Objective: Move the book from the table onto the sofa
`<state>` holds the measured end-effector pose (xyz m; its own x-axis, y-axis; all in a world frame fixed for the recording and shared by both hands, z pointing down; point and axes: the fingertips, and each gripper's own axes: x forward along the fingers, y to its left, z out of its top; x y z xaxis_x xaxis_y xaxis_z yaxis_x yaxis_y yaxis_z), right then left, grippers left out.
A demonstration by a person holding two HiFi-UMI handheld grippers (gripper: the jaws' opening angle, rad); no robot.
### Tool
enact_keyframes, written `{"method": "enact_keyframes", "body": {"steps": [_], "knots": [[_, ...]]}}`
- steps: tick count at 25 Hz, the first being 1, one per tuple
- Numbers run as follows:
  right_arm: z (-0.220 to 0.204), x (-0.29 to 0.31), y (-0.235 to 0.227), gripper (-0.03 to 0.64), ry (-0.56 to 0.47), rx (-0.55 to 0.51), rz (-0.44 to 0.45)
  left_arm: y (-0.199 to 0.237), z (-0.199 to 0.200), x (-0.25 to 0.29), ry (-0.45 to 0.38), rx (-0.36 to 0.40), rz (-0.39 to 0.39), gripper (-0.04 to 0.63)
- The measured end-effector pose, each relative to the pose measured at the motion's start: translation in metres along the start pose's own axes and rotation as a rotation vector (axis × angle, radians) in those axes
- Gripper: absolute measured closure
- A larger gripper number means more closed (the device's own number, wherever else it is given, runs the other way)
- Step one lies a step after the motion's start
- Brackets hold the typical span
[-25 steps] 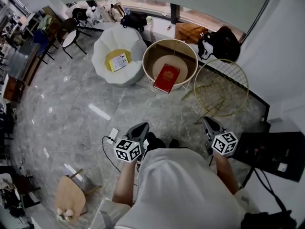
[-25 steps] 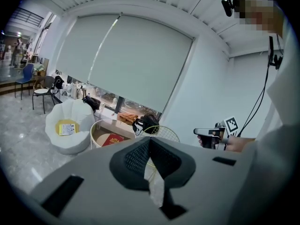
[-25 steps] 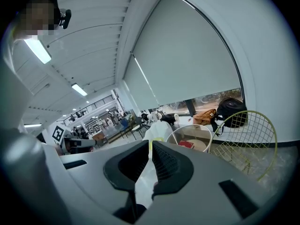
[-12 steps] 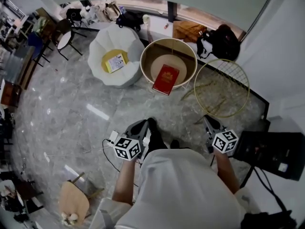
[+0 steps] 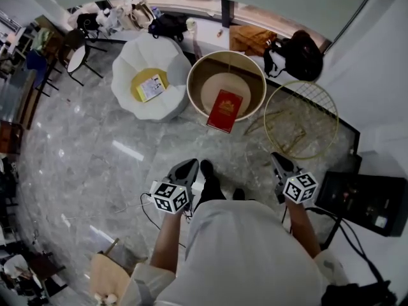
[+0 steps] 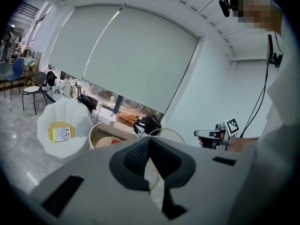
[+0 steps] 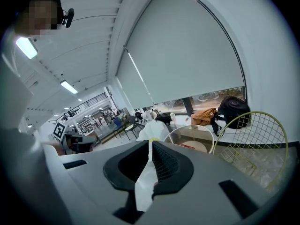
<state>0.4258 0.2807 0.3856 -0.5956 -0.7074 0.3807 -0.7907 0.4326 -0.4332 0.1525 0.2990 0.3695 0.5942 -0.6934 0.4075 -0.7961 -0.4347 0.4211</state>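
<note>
The red book [image 5: 224,110] lies flat on the round beige table [image 5: 194,75], reaching to its near rim. Left of the table stands the white petal-shaped sofa [image 5: 127,75] with a yellow cushion [image 5: 141,81] and a leaflet on it. My left gripper [image 5: 188,169] and right gripper [image 5: 278,160] are both shut and empty, held at waist height well short of the table. In the left gripper view the shut jaws [image 6: 149,142] point at the table [image 6: 101,130] and the sofa [image 6: 51,125]. In the right gripper view a sliver of the book [image 7: 187,146] shows past the jaws [image 7: 150,144].
A gold wire round table [image 5: 299,116] stands right of the beige one. A black backpack [image 5: 299,56] and bags line the window wall. A black case [image 5: 366,203] sits at my right, a wooden stool [image 5: 105,276] at lower left, and a cable [image 5: 146,209] trails on the floor.
I have stepped forward: both grippers advanced toward the table, the stool slid toward the lower edge, and the sofa shifted left. Both grippers stayed shut.
</note>
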Motion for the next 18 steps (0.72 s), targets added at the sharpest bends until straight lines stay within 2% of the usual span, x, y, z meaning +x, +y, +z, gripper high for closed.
{"method": "enact_keyframes", "body": {"steps": [9, 15, 18], "knots": [[0.02, 0.064, 0.01, 0.572, 0.01, 0.014, -0.056, 0.064, 0.035, 0.026, 0.058, 0.036, -0.055, 0.594], [0.019, 0.103, 0.017, 0.572, 0.013, 0.036, -0.103, 0.103, 0.046, 0.042, 0.105, 0.085, -0.104, 0.594], [0.019, 0.12, 0.024, 0.572, 0.014, 0.043, -0.119, 0.119, 0.051, 0.047, 0.11, 0.083, -0.131, 0.594]]}}
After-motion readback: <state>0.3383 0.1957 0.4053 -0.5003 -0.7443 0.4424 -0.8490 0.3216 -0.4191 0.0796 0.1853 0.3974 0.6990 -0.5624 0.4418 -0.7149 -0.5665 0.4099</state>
